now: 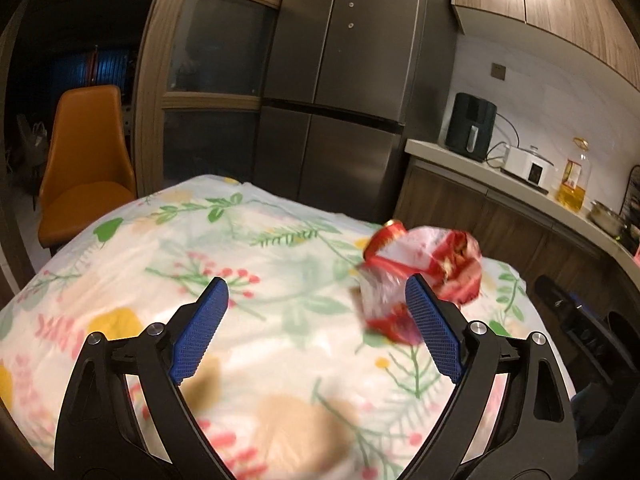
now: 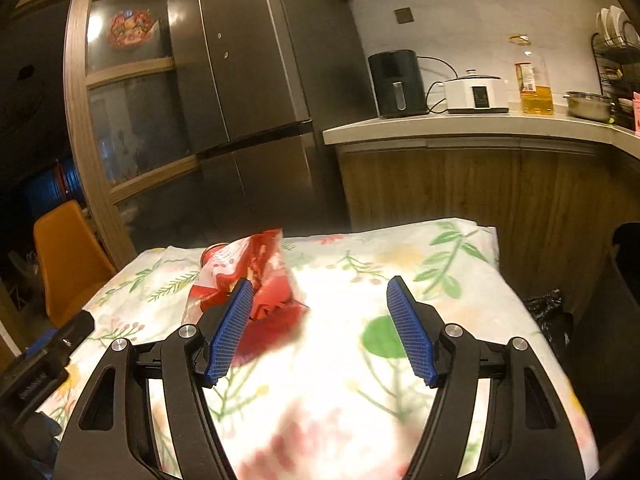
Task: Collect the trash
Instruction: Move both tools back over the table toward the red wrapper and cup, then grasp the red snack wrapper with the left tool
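Lying under both sets of tongs, soft matt floral cotton tablecloth (image 1: pixel 248 248). Crinkling glossily just beyond the left gripper's (image 1: pixel 316 308) right pad (image 1: pixel 434 328), a red-and-clear plastic wrapper (image 1: pixel 424 268). Showing ribbed, rubbery blue pads on smooth black plastic arms. Gleaming behind, a brushed-steel fridge (image 2: pixel 256 80); beside it, wood-grain cabinets (image 2: pixel 480 188) and a smooth orange chair (image 1: pixel 88 160).

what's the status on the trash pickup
Left claw open, right claw open, both empty. Crumpled red-and-white plastic wrapper on floral tablecloth. Nothing blocking.
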`<state>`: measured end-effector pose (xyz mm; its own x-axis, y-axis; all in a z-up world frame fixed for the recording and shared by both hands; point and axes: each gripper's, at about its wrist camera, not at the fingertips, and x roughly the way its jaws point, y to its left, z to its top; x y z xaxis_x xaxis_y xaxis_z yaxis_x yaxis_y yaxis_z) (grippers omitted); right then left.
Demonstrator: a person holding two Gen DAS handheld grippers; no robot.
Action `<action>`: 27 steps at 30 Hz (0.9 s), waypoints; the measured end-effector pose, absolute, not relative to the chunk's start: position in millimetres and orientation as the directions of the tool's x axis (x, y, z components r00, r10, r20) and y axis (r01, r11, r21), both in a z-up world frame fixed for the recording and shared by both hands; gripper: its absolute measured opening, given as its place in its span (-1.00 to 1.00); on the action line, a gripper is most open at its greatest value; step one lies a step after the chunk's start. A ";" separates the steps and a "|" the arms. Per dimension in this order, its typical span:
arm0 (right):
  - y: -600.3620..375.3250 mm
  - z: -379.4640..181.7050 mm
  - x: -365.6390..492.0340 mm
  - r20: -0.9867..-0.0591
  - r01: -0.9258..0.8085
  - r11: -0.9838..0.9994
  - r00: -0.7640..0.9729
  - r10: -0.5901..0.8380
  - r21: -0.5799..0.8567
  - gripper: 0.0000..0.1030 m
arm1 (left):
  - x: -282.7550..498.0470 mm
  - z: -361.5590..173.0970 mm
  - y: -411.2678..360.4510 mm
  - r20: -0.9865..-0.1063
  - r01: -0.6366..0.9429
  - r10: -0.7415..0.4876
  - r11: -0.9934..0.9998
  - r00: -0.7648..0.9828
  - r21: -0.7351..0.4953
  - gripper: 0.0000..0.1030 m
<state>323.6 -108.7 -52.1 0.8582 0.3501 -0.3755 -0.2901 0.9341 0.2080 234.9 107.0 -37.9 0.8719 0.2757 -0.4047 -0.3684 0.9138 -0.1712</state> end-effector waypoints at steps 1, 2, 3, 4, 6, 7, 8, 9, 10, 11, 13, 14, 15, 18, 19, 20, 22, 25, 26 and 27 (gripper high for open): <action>-107.0 -52.7 324.8 -0.375 -0.282 0.936 0.861 0.344 0.212 0.33 | 239.8 -37.9 108.2 -0.408 -0.355 0.260 0.918 0.875 -0.176 0.72; -106.4 -53.4 324.8 -0.374 -0.274 0.938 0.864 0.337 0.213 0.33 | 247.0 -37.7 107.2 -0.411 -0.328 0.228 0.926 0.883 -0.190 0.73; -108.2 -53.2 325.5 -0.370 -0.259 0.942 0.871 0.323 0.212 0.33 | 253.7 -38.6 105.8 -0.411 -0.302 0.200 0.932 0.890 -0.202 0.73; -111.1 -52.8 326.3 -0.367 -0.248 0.945 0.876 0.312 0.212 0.33 | 260.3 -39.5 102.7 -0.412 -0.283 0.180 0.937 0.893 -0.204 0.73; -118.1 -52.3 327.6 -0.366 -0.224 0.952 0.885 0.288 0.209 0.33 | 277.0 -42.3 88.0 -0.410 -0.238 0.149 0.955 0.900 -0.177 0.73; -121.5 -52.5 330.1 -0.368 -0.217 0.954 0.886 0.281 0.207 0.33 | 284.4 -44.3 80.9 -0.415 -0.216 0.131 0.962 0.900 -0.165 0.73; -125.1 -52.1 330.9 -0.366 -0.208 0.957 0.890 0.271 0.203 0.33 | 292.9 -47.6 72.7 -0.424 -0.189 0.108 0.970 0.899 -0.154 0.73; -128.1 -52.3 330.4 -0.363 -0.204 0.958 0.893 0.266 0.199 0.33 | 300.1 -51.0 66.7 -0.429 -0.177 0.103 0.975 0.897 -0.137 0.73; -130.6 -52.2 330.3 -0.360 -0.201 0.960 0.896 0.260 0.194 0.33 | 307.7 -55.7 61.1 -0.439 -0.176 0.112 0.979 0.891 -0.108 0.72; -133.3 -51.7 330.3 -0.357 -0.197 0.962 0.899 0.255 0.189 0.33 | 312.5 -60.2 58.9 -0.452 -0.172 0.113 0.981 0.885 -0.091 0.71; -136.5 -52.2 330.3 -0.352 -0.196 0.962 0.901 0.253 0.189 0.33 | 321.4 -68.6 58.5 -0.483 -0.179 0.120 0.981 0.868 -0.078 0.60; -138.6 -52.7 331.1 -0.351 -0.196 0.961 0.901 0.255 0.194 0.33 | 323.6 -70.4 60.2 -0.492 -0.177 0.113 0.981 0.863 -0.085 0.49; -139.0 -52.9 332.0 -0.352 -0.197 0.960 0.900 0.257 0.199 0.33 | 326.3 -71.9 61.9 -0.502 -0.178 0.108 0.980 0.858 -0.093 0.38; -139.2 -54.5 335.0 -0.357 -0.204 0.955 0.894 0.271 0.214 0.33 | 330.1 -75.1 62.4 -0.514 -0.169 0.100 0.981 0.852 -0.090 0.14; -138.6 -55.3 335.4 -0.360 -0.208 0.954 0.891 0.276 0.215 0.33 | 332.3 -77.0 61.3 -0.524 -0.167 0.100 0.983 0.846 -0.082 0.02; -137.9 -56.0 335.6 -0.362 -0.213 0.954 0.889 0.279 0.212 0.33 | 334.7 -79.3 61.2 -0.535 -0.166 0.098 0.983 0.839 -0.080 -0.06; -137.4 -57.0 334.9 -0.365 -0.218 0.954 0.887 0.282 0.207 0.33 | 337.1 -82.4 63.1 -0.548 -0.169 0.096 0.982 0.831 -0.084 -0.26; -137.4 -58.2 333.8 -0.371 -0.223 0.953 0.883 0.287 0.207 0.33 | 334.5 -83.4 64.7 -0.543 -0.157 0.078 0.982 0.836 -0.101 -0.53; -137.0 -58.1 333.7 -0.372 -0.223 0.953 0.883 0.288 0.206 0.33 | 333.8 -83.0 64.7 -0.543 -0.152 0.073 0.983 0.837 -0.102 -0.70; -136.9 -57.6 333.2 -0.372 -0.225 0.952 0.882 0.290 0.207 0.33 | 332.7 -83.3 64.4 -0.544 -0.147 0.069 0.984 0.836 -0.102 -0.88</action>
